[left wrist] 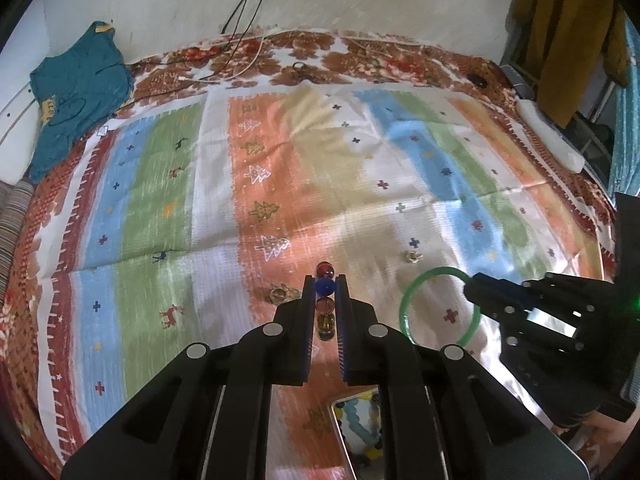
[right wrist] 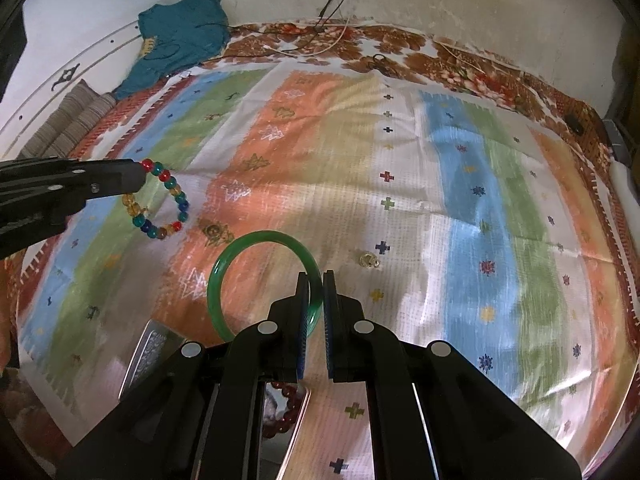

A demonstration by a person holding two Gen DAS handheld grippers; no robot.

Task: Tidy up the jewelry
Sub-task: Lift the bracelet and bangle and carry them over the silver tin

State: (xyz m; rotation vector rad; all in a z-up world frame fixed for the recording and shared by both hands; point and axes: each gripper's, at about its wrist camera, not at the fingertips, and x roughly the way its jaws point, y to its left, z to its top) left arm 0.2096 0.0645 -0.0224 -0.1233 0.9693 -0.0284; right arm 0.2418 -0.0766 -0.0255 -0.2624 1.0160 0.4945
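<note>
The left claw (left wrist: 325,280) is clamped on a bead bracelet (right wrist: 162,200) that hangs clear of the striped cloth (left wrist: 280,152), the right claw (right wrist: 316,276) pinches a green bangle (right wrist: 256,276) just right of it, and 1 small gold ring (right wrist: 369,260) lies farther right.

The right gripper (right wrist: 316,280) clamps a green bangle (right wrist: 224,272) above the striped cloth (right wrist: 440,184). At left, the left gripper (right wrist: 138,176) pinches a bead bracelet (right wrist: 178,196). A small ring (right wrist: 369,259) lies on the cloth.
</note>
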